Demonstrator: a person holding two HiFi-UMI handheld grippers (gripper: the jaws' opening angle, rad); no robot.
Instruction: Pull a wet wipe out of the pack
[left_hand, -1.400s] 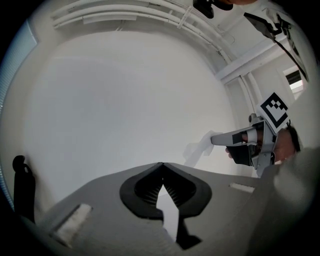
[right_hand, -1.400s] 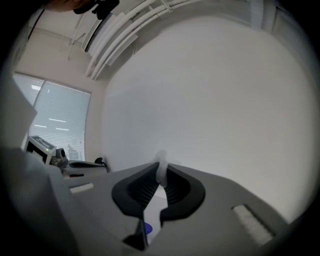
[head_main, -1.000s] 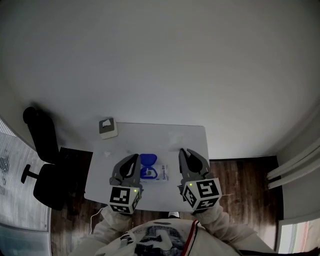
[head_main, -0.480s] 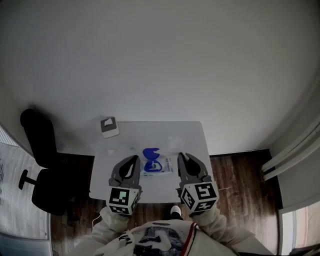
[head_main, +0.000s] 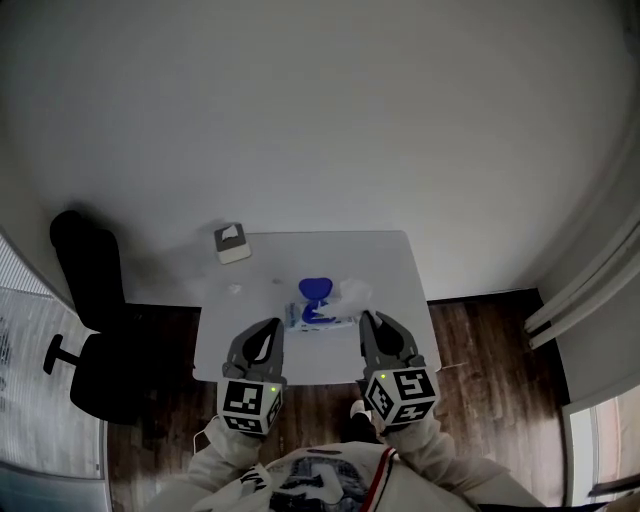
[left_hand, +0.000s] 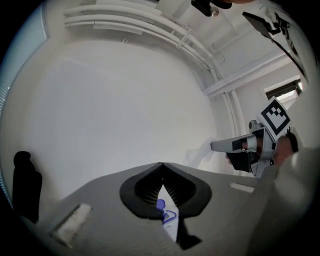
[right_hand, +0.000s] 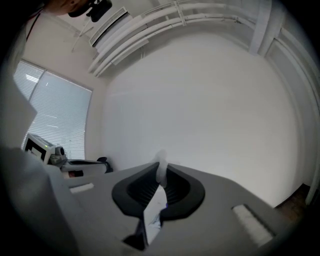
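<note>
- Both short of the pack, on its near side: left claw and right claw.
- Left claw closed tip to tip on nothing, near-left of the pack.
- Right claw pinched shut on a white wet wipe, just right of the pack.
- Pack flat on the desk, blue lid flipped up at its far side.

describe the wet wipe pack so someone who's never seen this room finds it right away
Find the white table by the wall, black office chair at its left. Near its middle lies the wet wipe pack, a flat white packet. Unlike the small box at the far left corner, it has a blue lid flipped open.
</note>
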